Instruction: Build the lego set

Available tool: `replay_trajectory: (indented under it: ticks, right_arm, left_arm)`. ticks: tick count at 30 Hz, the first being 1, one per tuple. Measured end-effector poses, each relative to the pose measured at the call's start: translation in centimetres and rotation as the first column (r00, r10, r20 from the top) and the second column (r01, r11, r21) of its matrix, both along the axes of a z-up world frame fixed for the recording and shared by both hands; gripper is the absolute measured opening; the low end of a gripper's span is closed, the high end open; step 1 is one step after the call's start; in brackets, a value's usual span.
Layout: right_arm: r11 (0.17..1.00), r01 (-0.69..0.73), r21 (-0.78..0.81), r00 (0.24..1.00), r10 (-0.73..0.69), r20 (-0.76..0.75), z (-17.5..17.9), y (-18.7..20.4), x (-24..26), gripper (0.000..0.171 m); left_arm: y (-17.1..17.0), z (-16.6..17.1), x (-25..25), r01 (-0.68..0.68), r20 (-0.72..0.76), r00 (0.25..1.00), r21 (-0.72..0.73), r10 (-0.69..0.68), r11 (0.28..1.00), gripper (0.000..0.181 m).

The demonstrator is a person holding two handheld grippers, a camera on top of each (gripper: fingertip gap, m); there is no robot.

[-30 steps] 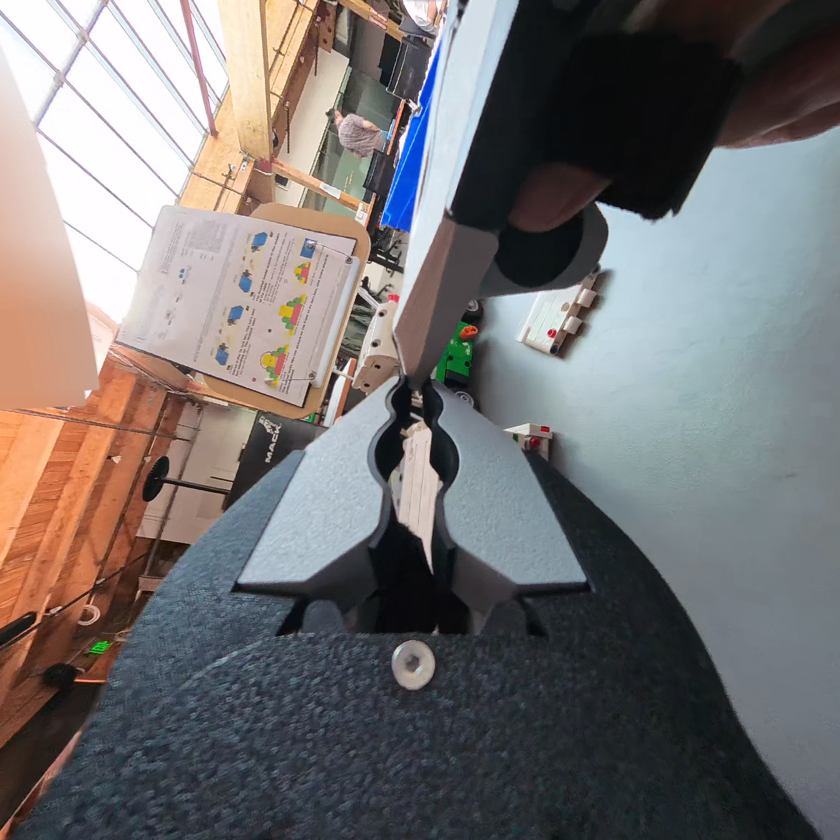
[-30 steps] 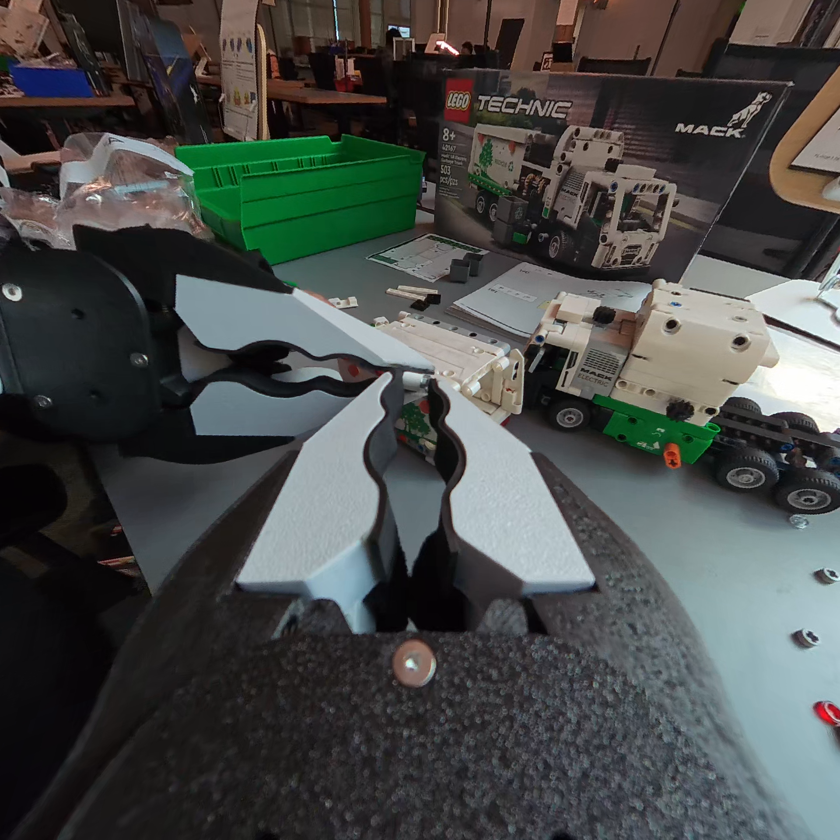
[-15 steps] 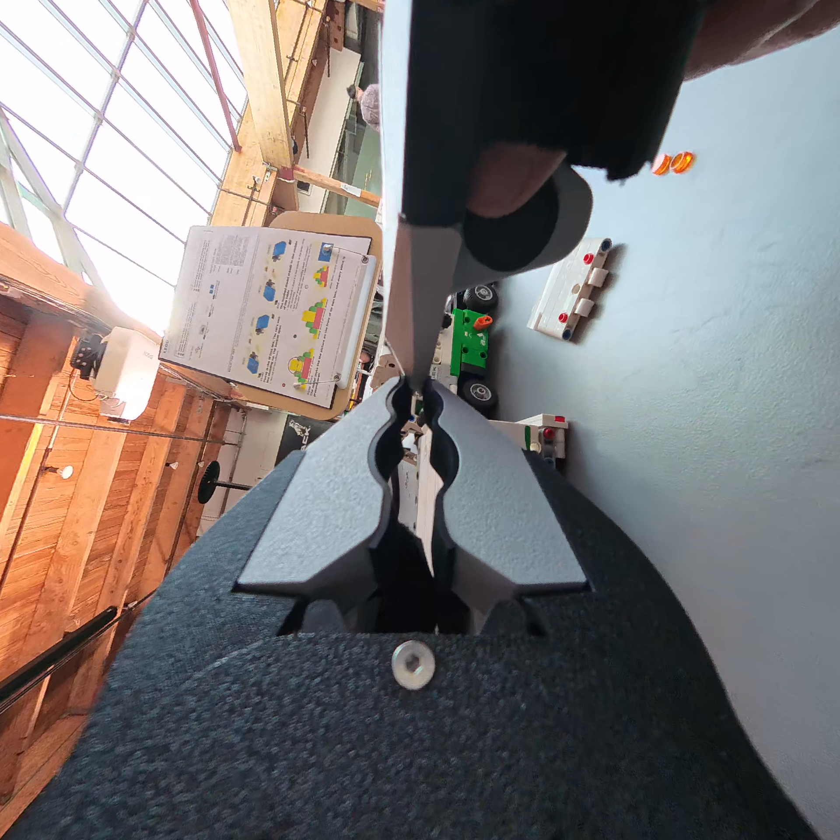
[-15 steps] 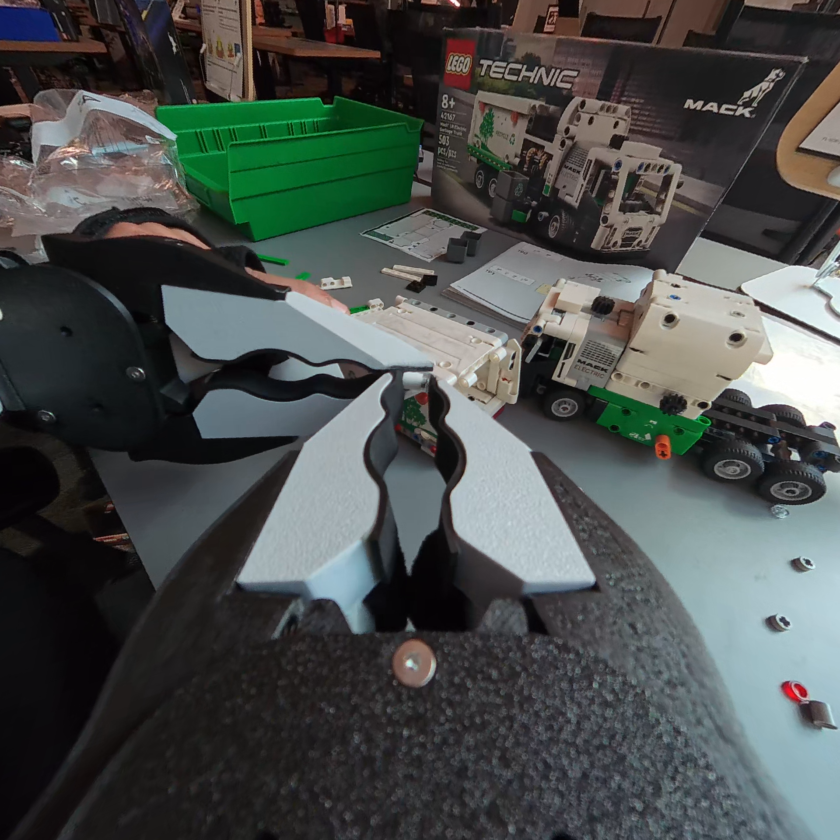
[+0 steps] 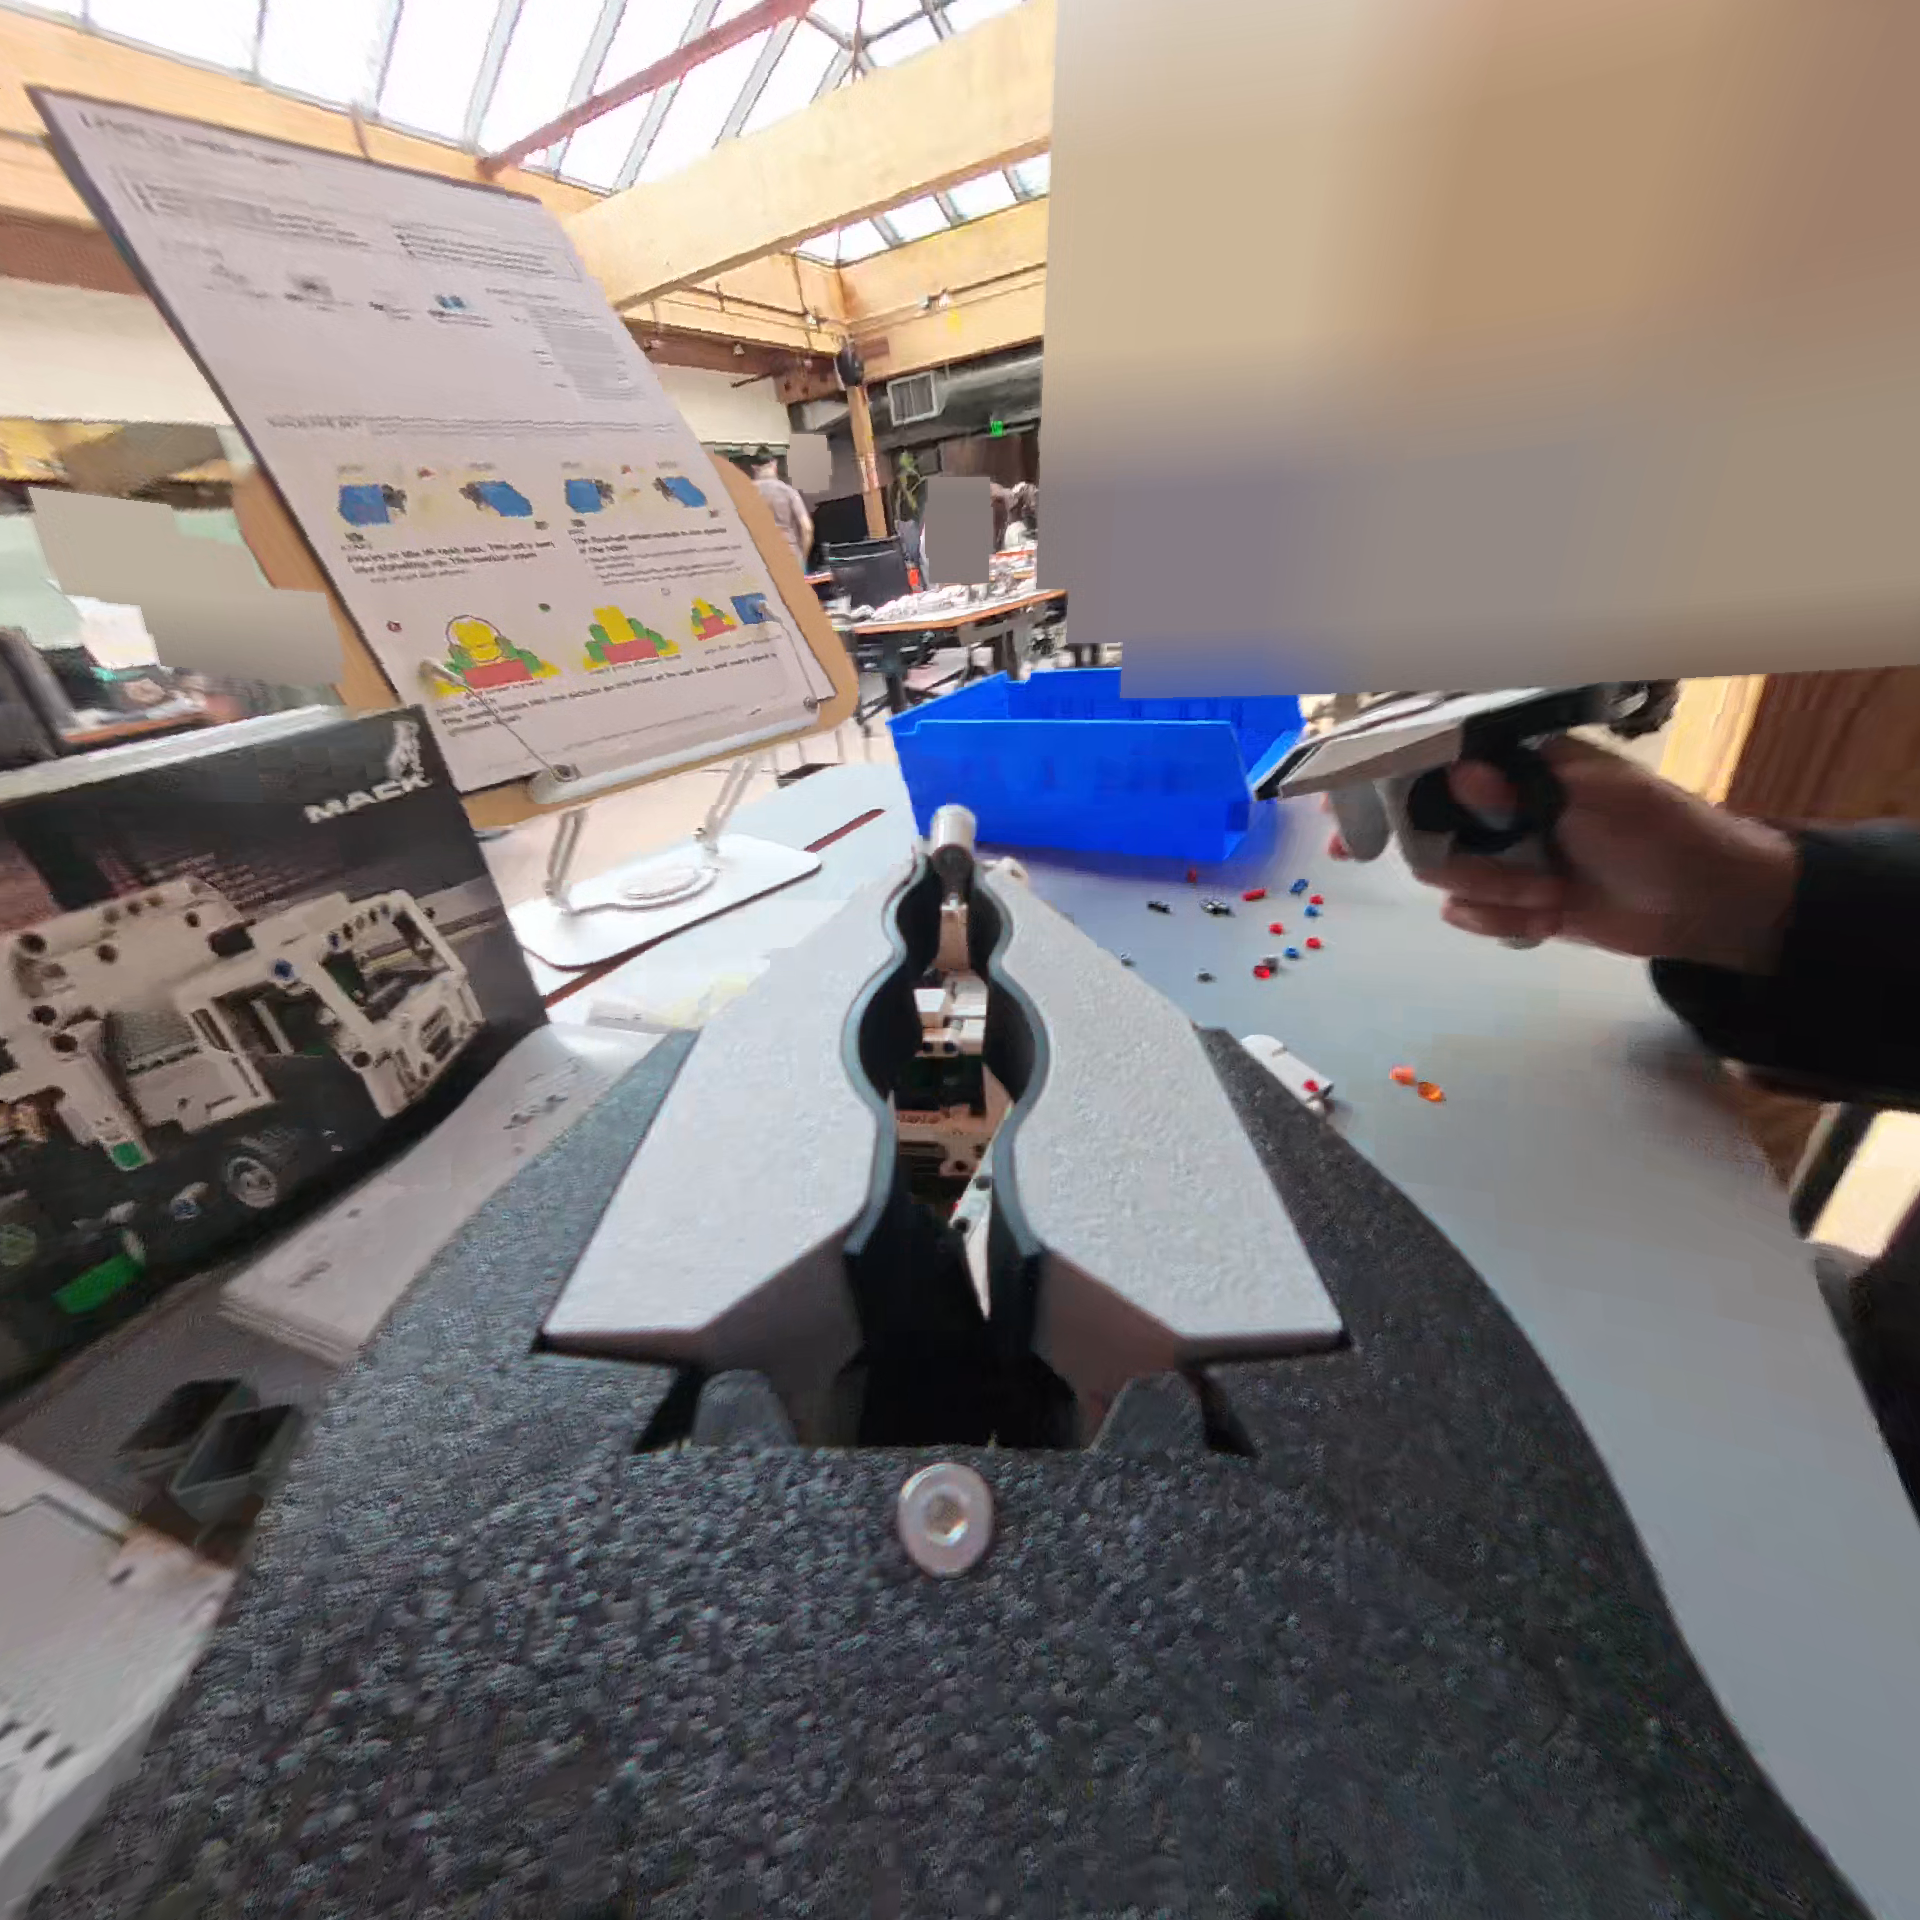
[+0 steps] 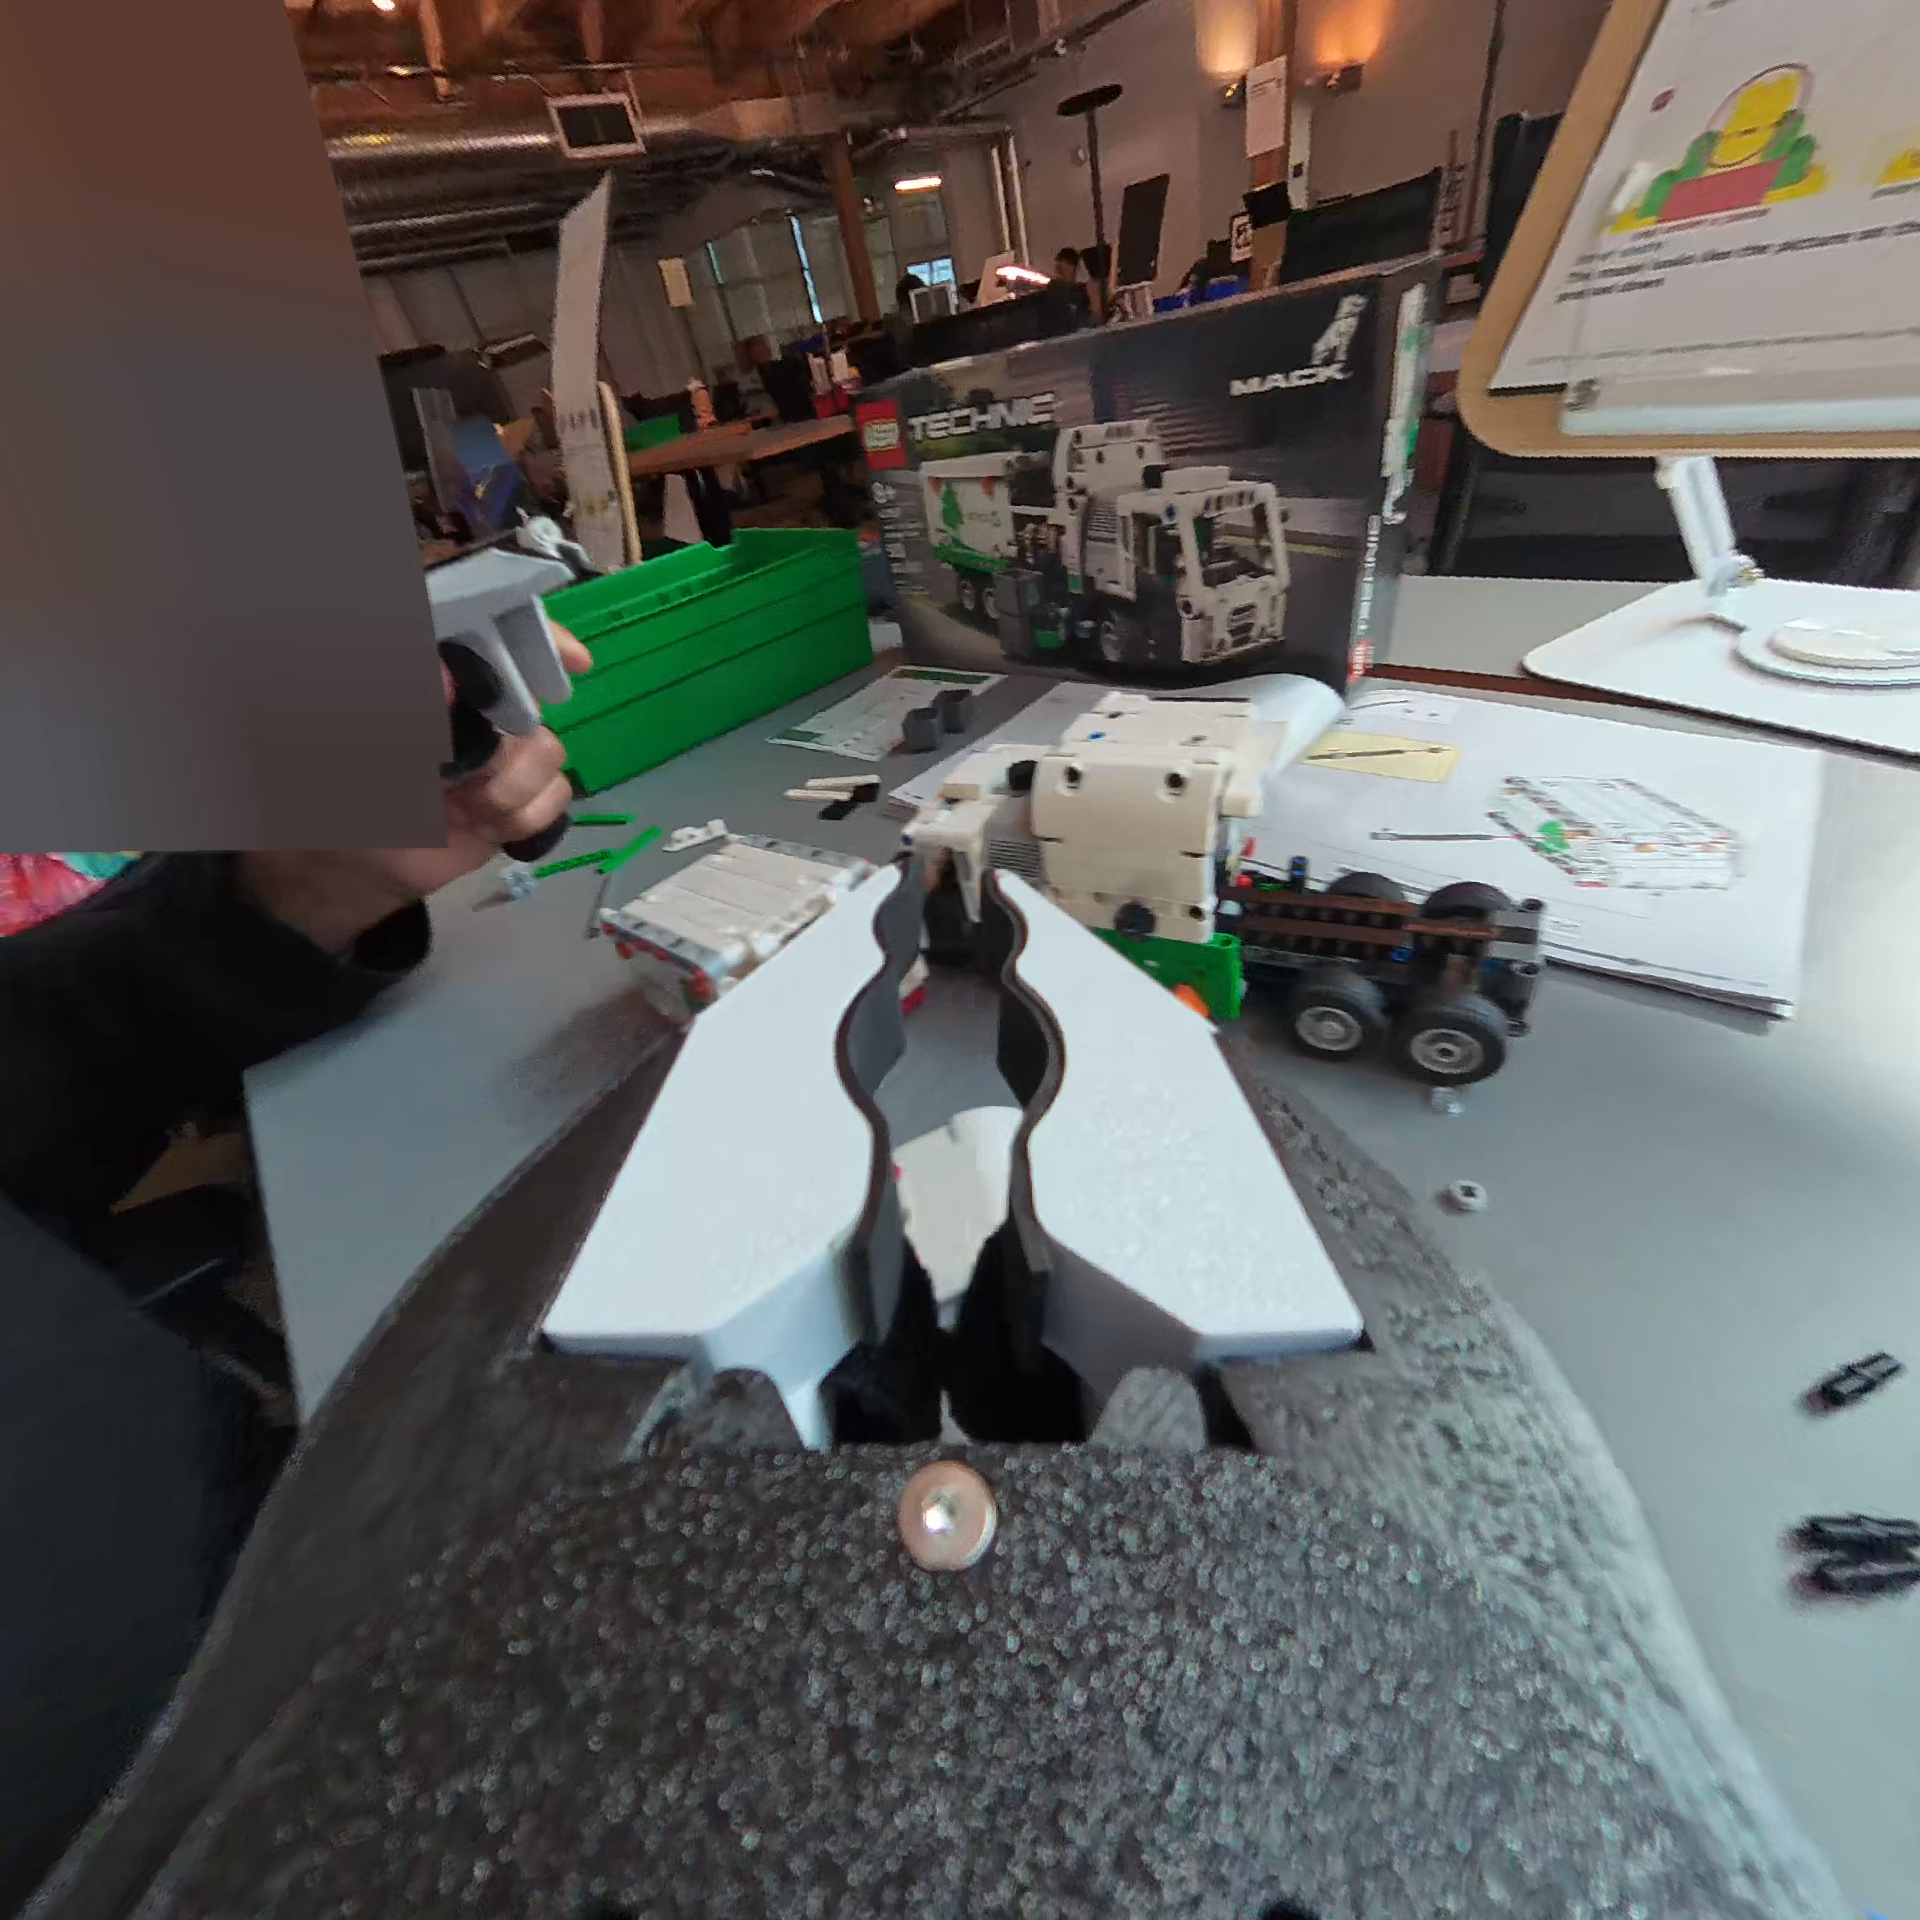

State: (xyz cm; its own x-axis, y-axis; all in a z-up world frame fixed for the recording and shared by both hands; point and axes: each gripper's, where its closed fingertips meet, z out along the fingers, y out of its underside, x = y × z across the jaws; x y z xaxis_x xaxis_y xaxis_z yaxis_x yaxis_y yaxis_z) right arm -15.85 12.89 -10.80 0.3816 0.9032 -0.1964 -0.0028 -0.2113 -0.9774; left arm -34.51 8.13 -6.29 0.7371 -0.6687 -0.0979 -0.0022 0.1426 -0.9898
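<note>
The part-built white and green lego truck (image 6: 1132, 831) stands on the grey table (image 6: 1662, 1195). A white ribbed body panel (image 6: 727, 914) lies to its left. My left gripper (image 5: 951, 883) is nearly shut, and a small light-grey pin (image 5: 951, 831) sticks out at its tips. A hand holds it at the far left of the right wrist view (image 6: 499, 613), partly hidden. My right gripper (image 6: 956, 883) has a narrow gap with nothing at the tips and hangs over the table near the blue bin (image 5: 1273, 781). A small white piece (image 6: 956, 1174) shows through that gap.
The set's box (image 6: 1122, 520) stands behind the truck, with a green bin (image 6: 717, 644) on its left. An open manual (image 6: 1558, 831) lies right of the truck. A clipboard stand (image 5: 468, 468), a blue bin (image 5: 1081, 769) and loose small pieces (image 5: 1283, 935) are there too.
The two grippers were tip to tip beside the white panel and have drawn apart. My left gripper has rolled from sideways to upright. My right gripper has pulled back from the truck.
</note>
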Motion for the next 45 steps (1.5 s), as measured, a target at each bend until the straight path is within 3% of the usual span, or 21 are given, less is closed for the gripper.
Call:
replay_trajectory:
  ticks: [6,12,17,26,35,45]
  right_arm:
    - [0.979,0.067,0.195,0.993,-0.084,0.085,-1.9,3.7,0.8,0.003]
    - [0.931,0.115,0.345,0.957,-0.198,0.214,-3.4,4.2,1.5,0.000]
    - [0.954,0.154,0.258,0.937,-0.224,0.268,-4.8,5.2,1.9,0.000]
    - [0.981,0.183,0.058,0.970,-0.190,0.151,-4.4,6.6,3.3,0.000]
    - [0.981,0.175,0.088,0.968,-0.188,0.165,-4.4,6.4,3.1,0.000]
    - [0.984,0.160,0.073,0.973,-0.170,0.159,-4.5,6.1,2.9,0.000]
  left_arm:
    - [2.1,-1.9,-2.1,0.160,0.267,0.958,-0.219,-0.099,0.963,0.001]
    - [3.8,-4.2,-3.2,0.280,0.440,0.893,-0.372,-0.098,0.885,0.001]
    - [4.9,-5.7,-4.5,0.187,0.358,0.933,-0.426,-0.025,0.885,0.001]
    - [5.5,-7.1,-4.9,0.143,0.315,0.949,-0.460,0.011,0.876,0.002]
    - [5.4,-7.4,-4.5,0.082,0.217,0.976,-0.442,0.018,0.893,0.001]
    - [5.0,-7.0,-3.7,0.094,0.206,0.978,-0.424,-0.005,0.901,0.001]
